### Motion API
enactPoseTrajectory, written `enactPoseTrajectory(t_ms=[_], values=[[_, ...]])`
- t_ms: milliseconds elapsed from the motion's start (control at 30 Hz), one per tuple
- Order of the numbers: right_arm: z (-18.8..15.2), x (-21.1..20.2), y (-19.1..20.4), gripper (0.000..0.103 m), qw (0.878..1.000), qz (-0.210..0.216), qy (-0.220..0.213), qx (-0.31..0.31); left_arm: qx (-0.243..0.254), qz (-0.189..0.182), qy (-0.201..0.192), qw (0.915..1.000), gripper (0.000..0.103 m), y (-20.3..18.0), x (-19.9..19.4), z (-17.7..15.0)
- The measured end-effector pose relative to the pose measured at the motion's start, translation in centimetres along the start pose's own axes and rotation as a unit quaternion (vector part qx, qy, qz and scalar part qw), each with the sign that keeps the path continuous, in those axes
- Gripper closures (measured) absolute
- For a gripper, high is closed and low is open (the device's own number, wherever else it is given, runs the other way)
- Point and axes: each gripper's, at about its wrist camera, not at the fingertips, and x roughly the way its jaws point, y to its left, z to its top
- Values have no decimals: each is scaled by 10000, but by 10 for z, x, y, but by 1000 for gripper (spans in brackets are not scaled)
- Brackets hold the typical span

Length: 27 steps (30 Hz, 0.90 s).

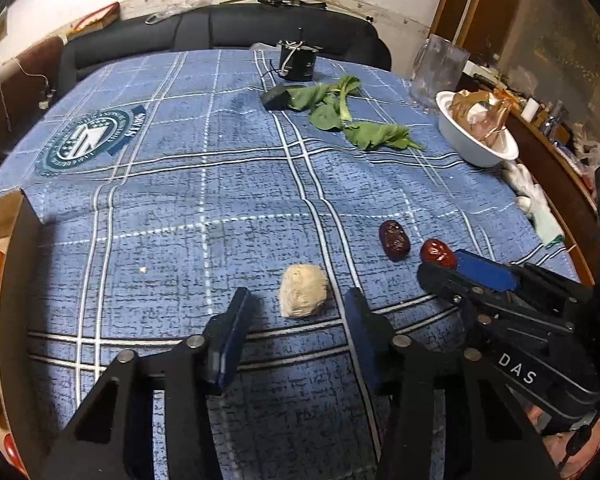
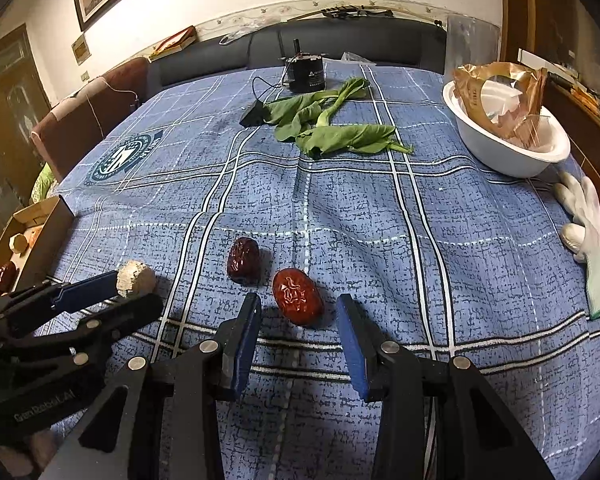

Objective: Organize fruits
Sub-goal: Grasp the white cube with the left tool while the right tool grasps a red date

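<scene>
I take the blue checked tablecloth [image 2: 380, 220] as my landmark. Near its front edge my left gripper [image 1: 296, 312] hangs with its blue pads apart, the pale fuzzy ball [image 1: 303, 296] lying on the cloth between the tips, neither pad pressing it. My right gripper [image 2: 299, 312] is likewise parted around the bright red date [image 2: 297, 297], not gripping it. The darker date [image 2: 242, 260] lies just beyond and left of that one, close enough to crowd the right gripper's left finger [image 2: 248, 320]. At the cloth's left edge I see the cardboard box [image 2: 40, 236] with a date and pale pieces inside. Farther back on the cloth lie green leaves [image 2: 332, 132] and a black cylinder [image 2: 306, 74]; at the right edge sit a white bowl [image 2: 496, 152] holding a gold wrapper, and a white glove [image 2: 592, 220].
</scene>
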Motion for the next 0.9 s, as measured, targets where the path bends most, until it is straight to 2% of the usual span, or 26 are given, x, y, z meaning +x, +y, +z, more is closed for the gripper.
enactPoseTrajectory(t_ms=[367,400,433,467,500,700,900], values=[[1,3,9,61,9995,-145,18,-273,94,-28,-183,9998,59,0,1,-2],[1,3,10,62,9993,-184,21,-311,108,-3,-183,9998,61,0,1,-2],[1,3,11,67,9992,-219,20,-345,134,88,-184,9997,72,0,0,-2],[1,2,13,72,9990,-259,2,-376,165,126,-183,9996,88,0,0,-2],[0,1,15,78,9986,-324,-46,-418,122,13,-173,9998,87,2,0,-2],[-2,-12,13,78,9979,-392,-364,-375,-136,-192,-167,9996,88,9,-2,-4],[-4,-15,6,78,9985,-335,-377,-190,-148,-213,-179,9995,88,8,-4,-7]])
